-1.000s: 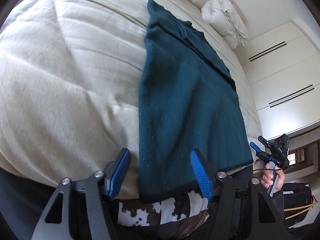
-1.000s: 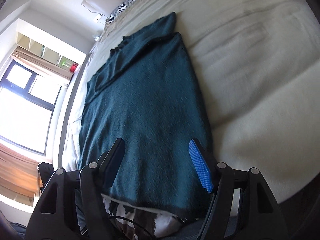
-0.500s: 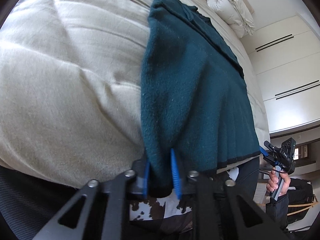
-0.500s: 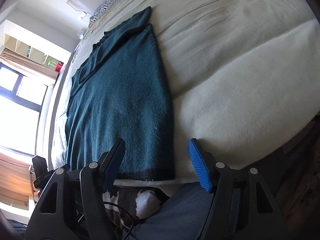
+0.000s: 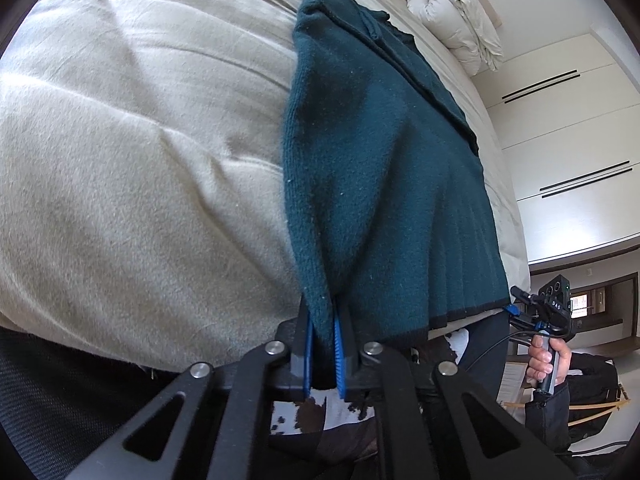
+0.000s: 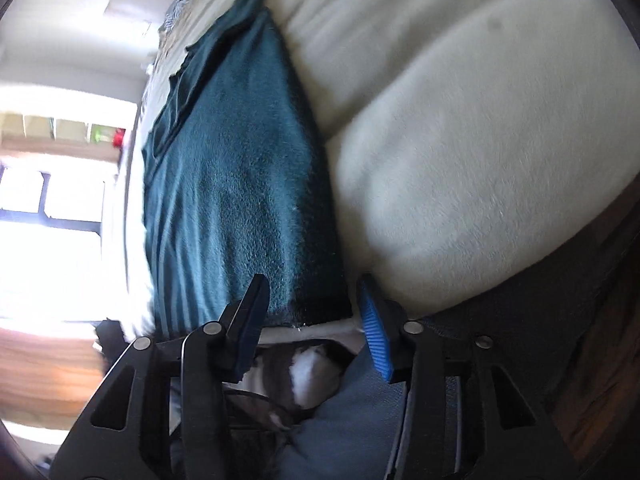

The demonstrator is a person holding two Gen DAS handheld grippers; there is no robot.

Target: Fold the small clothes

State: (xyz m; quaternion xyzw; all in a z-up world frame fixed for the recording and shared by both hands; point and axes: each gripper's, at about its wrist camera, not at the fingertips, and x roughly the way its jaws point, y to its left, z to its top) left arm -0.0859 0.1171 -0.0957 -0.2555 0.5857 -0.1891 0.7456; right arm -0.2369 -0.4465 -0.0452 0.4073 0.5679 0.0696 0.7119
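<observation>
While the dark teal knit sweater (image 5: 384, 168) lies stretched out lengthwise on the cream bedspread (image 5: 132, 184), its near hem with the black trim hangs right at the foot edge of the bed. The near left corner of that hem is pinched up into a little peak, so the knit tents up from the bedding there. The sleeves look folded in across the far part of the body, up toward the head end.

That peak is in the left gripper (image 5: 322, 354), which has just been closing and is now clamped down tight on the sweater corner, blue pads pressing the fabric from both sides.

The right gripper (image 6: 314, 320) is a different story. Its jaws have been narrowing too, but they're still apart, sitting either side of the other hem corner at the bed edge. From the right wrist view, which is pretty blurry, the pads don't look like they're pressing the knit. In the left wrist view you can see the person's hand (image 5: 546, 360) wrapped around that tool's handle, off past the hem.

Further out, a rolled white duvet (image 5: 456, 28) sits at the head end, white cabinet fronts (image 5: 560, 152) run along one side and a bright window (image 6: 52, 208) is on the other.
</observation>
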